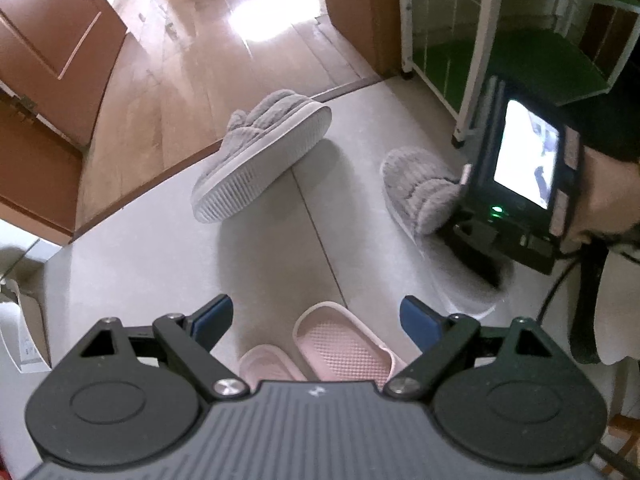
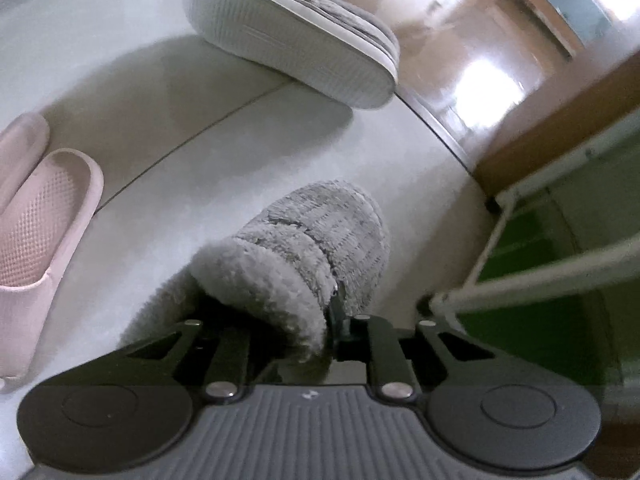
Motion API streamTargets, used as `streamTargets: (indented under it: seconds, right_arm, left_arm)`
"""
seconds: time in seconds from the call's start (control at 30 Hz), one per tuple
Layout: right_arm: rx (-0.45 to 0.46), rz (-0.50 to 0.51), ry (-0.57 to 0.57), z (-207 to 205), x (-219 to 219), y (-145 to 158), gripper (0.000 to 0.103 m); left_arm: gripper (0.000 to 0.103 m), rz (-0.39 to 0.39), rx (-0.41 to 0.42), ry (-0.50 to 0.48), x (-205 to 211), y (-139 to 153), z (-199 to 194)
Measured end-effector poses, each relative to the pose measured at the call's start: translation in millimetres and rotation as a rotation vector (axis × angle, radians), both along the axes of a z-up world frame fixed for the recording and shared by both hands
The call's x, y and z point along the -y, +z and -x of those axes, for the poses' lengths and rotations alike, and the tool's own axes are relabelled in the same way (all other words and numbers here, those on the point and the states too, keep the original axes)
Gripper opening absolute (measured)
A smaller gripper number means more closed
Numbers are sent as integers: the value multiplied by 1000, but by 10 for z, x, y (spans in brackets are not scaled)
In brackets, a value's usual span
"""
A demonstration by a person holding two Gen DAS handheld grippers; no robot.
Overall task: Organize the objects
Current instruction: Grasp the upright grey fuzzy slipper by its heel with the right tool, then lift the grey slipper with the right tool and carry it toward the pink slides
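Note:
My right gripper [image 2: 316, 320] is shut on the fluffy cuff of an upright grey plush slipper [image 2: 320, 240]; the pile hides most of its fingers. In the left wrist view the same slipper [image 1: 416, 188] lies under the right gripper's unit with its lit screen [image 1: 526, 156]. The second grey slipper [image 1: 260, 160] lies tipped on its side by the threshold, ribbed sole showing [image 2: 292, 36]. My left gripper [image 1: 316, 316] is open above two pink slippers [image 1: 344, 344], touching neither. These pink slippers [image 2: 44, 216] sit at the left edge of the right wrist view.
A white-framed shoe rack with green shelves [image 1: 500, 60] stands at the right, close to the held slipper [image 2: 540, 264]. A wooden threshold strip [image 1: 160, 176] divides the grey tiles from the wood floor. A wooden door [image 1: 44, 40] is at far left, a white box [image 1: 20, 320] near the left edge.

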State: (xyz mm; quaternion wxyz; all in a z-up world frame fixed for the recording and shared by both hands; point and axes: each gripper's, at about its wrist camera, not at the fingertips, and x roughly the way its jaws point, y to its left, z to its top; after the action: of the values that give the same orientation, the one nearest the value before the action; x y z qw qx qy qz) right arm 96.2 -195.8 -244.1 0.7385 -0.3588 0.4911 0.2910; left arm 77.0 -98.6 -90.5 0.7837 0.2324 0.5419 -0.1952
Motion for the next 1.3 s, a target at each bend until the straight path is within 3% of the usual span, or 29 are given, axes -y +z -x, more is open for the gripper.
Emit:
streamTargets:
  seconds: [0.17,0.43,0.73,0.83,0.87,0.9,1.03,1.1,1.17,1.23,1.3]
  right_arm:
    - [-58,10,-93,86,171,99,18]
    - [-219,50,-397,211,341,91,19]
    - [-250,33,-316,303,249,33,23]
    - [-272,-18,-249,315,251,80,45]
    - [-294,-37,-221,319,260,117,59]
    - [-315,-50,-185,309,250,151,65]
    - [-340,-93,51,327,298,408,75]
    - [-312,-121,221,335,352,544,91]
    - [-239,-154,425,363,435,656,99]
    - [-132,-178,677,402,529,687,101]
    - [-30,-127,902,448,537,615,102]
  left_arm:
    - [90,17,-7,11,-34,38,-5]
    - [90,35,27,17,-59,151,-20]
    - [90,39,7,17,-114,122,-37]
    - [90,27,4,8,-103,100,-29]
    - [90,26,4,6,-97,96,-33]
    - [90,27,4,5,-94,94,-34]
    - [90,42,-14,-3,-77,72,-25]
    - [90,49,-31,-12,-59,44,-18]
    - [90,43,-49,-21,-33,-9,-9]
    - [90,31,-67,-30,0,-64,0]
    - [90,25,-83,-38,22,-109,9]
